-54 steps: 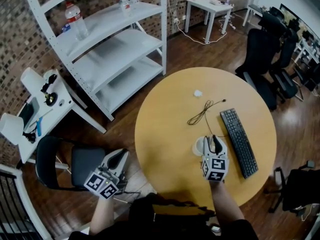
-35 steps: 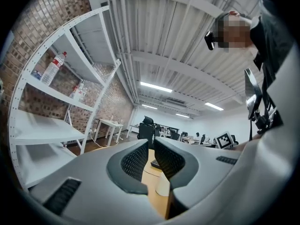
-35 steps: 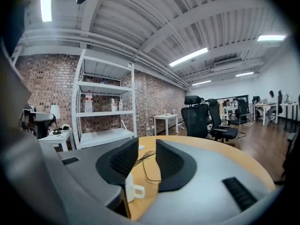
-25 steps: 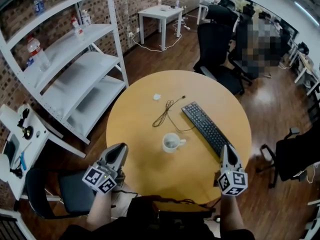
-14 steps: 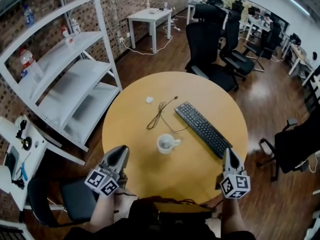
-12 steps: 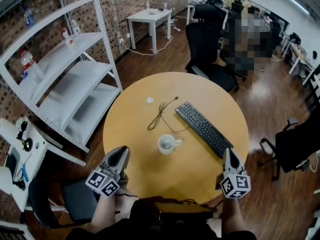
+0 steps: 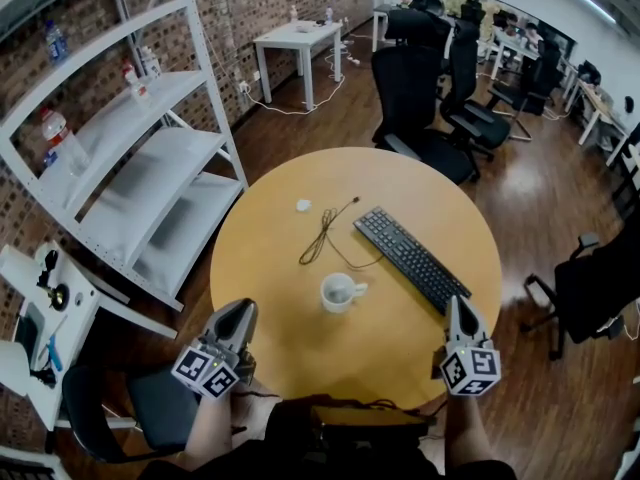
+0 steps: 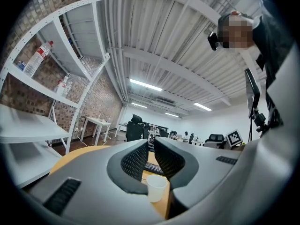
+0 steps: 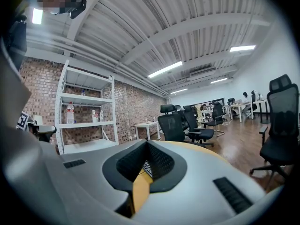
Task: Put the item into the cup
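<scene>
A white cup (image 7: pixel 338 292) stands near the middle of the round wooden table (image 7: pixel 290 308); I cannot tell what lies inside it. A small white item (image 7: pixel 303 206) rests on the far left part of the table, past a black cable (image 7: pixel 325 236). My left gripper (image 7: pixel 240 314) hovers off the table's near left edge, shut and empty; its own view shows the cup (image 8: pixel 156 187) low beyond the left gripper (image 8: pixel 150 143). At the near right edge, the right gripper (image 7: pixel 453 306) points up. The right gripper (image 9: pixel 146 143) is shut with nothing held.
A black keyboard (image 7: pixel 412 259) lies diagonally right of the cup. White shelving (image 7: pixel 130 168) with bottles stands to the left, black office chairs (image 7: pixel 420 78) behind the table, another chair (image 7: pixel 150 408) by my left side, and a small white table (image 7: pixel 300 38) further back.
About two seconds ago the right gripper was at the cup; it has since drawn back to the near right edge. In the last half second both grippers have barely moved.
</scene>
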Available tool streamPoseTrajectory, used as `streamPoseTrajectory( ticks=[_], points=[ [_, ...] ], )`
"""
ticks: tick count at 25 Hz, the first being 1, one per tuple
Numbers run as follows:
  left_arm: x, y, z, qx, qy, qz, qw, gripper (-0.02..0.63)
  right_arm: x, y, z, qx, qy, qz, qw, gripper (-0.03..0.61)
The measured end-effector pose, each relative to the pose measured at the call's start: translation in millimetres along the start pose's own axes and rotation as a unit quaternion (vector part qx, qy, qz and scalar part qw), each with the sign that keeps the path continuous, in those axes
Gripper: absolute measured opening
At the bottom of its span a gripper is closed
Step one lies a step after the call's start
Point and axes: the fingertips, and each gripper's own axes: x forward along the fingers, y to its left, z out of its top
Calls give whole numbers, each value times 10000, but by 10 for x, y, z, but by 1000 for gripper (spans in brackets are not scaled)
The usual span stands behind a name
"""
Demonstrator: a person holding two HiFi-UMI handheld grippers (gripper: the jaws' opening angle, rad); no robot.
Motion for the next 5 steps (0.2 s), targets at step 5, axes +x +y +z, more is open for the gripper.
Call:
streamPoseTrajectory(
  ticks=[5],
  points=[
    [8,-10,37,66,-36,15,10000,37,-16,-21,-22,2,5,-82,10000,9]
  ],
)
